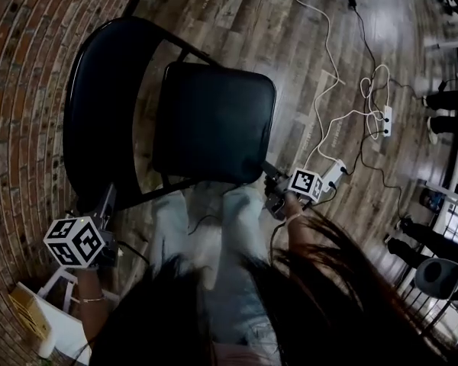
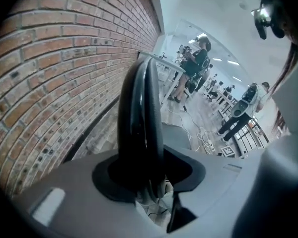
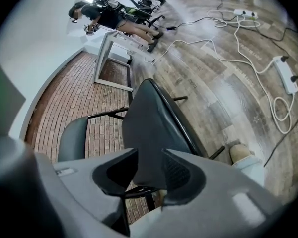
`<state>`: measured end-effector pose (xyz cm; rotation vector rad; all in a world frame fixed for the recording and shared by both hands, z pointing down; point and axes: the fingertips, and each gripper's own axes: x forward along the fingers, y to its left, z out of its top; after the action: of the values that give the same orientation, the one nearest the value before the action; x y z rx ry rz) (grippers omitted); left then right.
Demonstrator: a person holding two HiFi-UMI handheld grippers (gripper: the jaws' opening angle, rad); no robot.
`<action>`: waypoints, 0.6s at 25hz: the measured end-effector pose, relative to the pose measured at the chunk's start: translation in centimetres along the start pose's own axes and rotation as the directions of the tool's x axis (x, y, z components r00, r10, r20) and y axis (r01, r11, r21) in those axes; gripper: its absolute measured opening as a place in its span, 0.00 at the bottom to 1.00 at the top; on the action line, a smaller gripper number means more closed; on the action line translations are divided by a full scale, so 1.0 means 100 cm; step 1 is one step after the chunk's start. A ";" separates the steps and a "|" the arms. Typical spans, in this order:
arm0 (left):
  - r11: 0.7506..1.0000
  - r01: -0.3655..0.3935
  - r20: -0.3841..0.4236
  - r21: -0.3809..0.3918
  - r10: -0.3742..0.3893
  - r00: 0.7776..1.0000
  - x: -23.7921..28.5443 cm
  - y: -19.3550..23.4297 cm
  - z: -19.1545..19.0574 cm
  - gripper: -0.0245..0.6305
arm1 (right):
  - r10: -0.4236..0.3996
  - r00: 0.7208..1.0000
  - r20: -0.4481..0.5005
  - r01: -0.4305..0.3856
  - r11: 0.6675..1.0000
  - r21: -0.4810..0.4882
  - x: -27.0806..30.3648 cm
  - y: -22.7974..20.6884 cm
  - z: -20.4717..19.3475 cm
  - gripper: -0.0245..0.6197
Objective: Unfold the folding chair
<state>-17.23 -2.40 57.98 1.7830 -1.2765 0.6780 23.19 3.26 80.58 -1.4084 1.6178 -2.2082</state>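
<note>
- The brick wall takes up the left of the scene, and the wooden floor runs off to the right and far side.
- The folding chair stands on that floor just beside the wall, directly in front of the person's pale-trousered legs.
- It is all black, with glossy padding on a thin tube frame.
- Its backrest is a curved pad on the left, nearest the bricks.
- Its seat is a rounded square lying to the right of the backrest, clear of it, with frame tubes crossing the gap.
- The left gripper is at the near left. Its claw is clamped over the backrest's rim, which fills the gap between the jaws.
- The right gripper is at the seat's near right corner. Its claw is partway closed, with the seat's near edge held between the jaws.
- White cables and a power strip lie far right, well apart from the chair.
</note>
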 end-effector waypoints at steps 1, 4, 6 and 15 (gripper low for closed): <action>1.000 -0.016 0.001 -0.018 0.016 1.000 -0.002 0.001 -0.002 0.28 | 0.002 1.000 -0.002 -0.002 1.000 0.000 -0.004 0.003 -0.003 0.25; 0.996 -0.056 0.006 -0.066 0.057 0.998 -0.010 0.003 -0.009 0.29 | 0.016 1.000 -0.002 -0.016 1.000 0.004 -0.014 0.011 -0.010 0.24; 0.993 -0.085 0.010 -0.086 0.086 0.996 -0.014 0.003 -0.012 0.31 | 0.028 1.000 -0.001 -0.028 1.000 0.010 -0.020 0.015 -0.014 0.23; 0.971 -0.175 -0.014 -0.162 0.175 0.985 -0.034 0.009 -0.042 0.24 | 0.008 1.000 0.026 -0.006 0.996 -0.093 -0.036 0.043 -0.013 0.05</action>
<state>-19.07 2.73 57.72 1.5515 -1.4589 0.6503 22.55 4.17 74.91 -1.4449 1.7351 -2.1275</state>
